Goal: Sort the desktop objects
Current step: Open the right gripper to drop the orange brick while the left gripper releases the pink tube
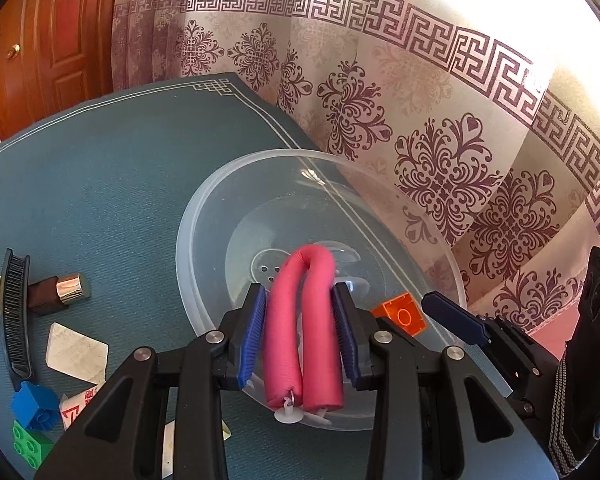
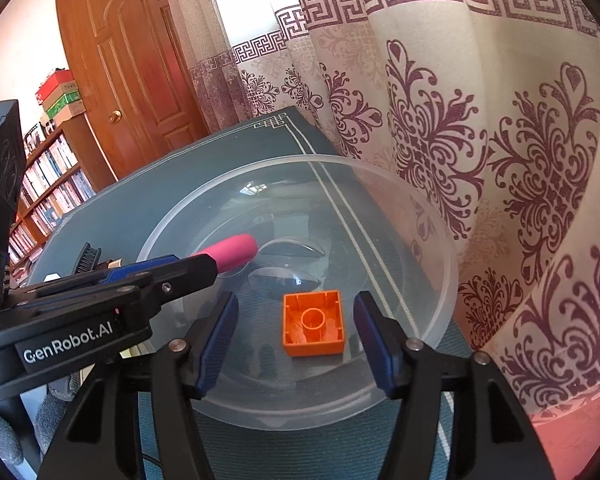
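Note:
My left gripper [image 1: 300,336] is shut on a folded pink foam roller [image 1: 302,332] and holds it over the clear plastic bowl [image 1: 204,216]. The roller's bent end also shows in the right wrist view [image 2: 236,252], sticking out of the left gripper [image 2: 188,266]. My right gripper [image 2: 296,344] is open over the bowl [image 2: 440,248]. An orange brick [image 2: 314,328] lies upside down on the bowl's floor between the right fingers, untouched. The brick also shows in the left wrist view [image 1: 400,314].
On the teal table mat [image 1: 100,168] left of the bowl lie a black comb [image 1: 16,312], a brown lipstick [image 1: 58,292], a white card [image 1: 78,354], a blue brick [image 1: 36,404] and a green brick [image 1: 32,448]. A patterned curtain [image 1: 440,152] hangs right behind the bowl.

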Available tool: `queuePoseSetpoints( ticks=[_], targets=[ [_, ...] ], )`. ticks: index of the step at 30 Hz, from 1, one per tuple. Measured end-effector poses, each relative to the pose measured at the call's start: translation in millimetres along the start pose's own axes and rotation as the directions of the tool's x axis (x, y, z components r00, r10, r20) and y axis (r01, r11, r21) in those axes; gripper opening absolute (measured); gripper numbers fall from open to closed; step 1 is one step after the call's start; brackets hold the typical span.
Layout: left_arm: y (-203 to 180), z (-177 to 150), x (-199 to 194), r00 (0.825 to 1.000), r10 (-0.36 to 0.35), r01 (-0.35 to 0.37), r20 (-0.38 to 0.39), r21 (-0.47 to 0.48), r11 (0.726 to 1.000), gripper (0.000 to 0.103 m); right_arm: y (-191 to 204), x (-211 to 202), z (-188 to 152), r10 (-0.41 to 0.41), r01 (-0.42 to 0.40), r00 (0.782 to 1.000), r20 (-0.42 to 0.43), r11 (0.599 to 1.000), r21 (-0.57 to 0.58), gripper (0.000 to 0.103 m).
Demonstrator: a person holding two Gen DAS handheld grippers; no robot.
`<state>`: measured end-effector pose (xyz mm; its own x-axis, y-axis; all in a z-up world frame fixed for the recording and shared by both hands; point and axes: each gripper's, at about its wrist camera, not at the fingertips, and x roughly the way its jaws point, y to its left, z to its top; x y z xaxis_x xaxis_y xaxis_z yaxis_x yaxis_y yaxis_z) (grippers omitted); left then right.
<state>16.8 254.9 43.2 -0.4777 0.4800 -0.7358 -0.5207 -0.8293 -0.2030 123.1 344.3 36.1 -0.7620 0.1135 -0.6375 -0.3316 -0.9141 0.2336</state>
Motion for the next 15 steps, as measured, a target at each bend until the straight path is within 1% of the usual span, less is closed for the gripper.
queuePoseSetpoints(
  ticks=[6,15],
  targets=[
    [2,2,-6,1.0,0.0,0.0,0.006,-0.004,1.0,0.038,3,1,2,0.004,-0.004,1.0,0.003,1.0,0.0,0.065],
    [9,3,-25,0.999,-0.002,0.003,0.037,-0.016,1.0,0.038,4,-2,5,0.003,-0.003,1.0,0.027,1.0,0.001,0.065]
  ],
)
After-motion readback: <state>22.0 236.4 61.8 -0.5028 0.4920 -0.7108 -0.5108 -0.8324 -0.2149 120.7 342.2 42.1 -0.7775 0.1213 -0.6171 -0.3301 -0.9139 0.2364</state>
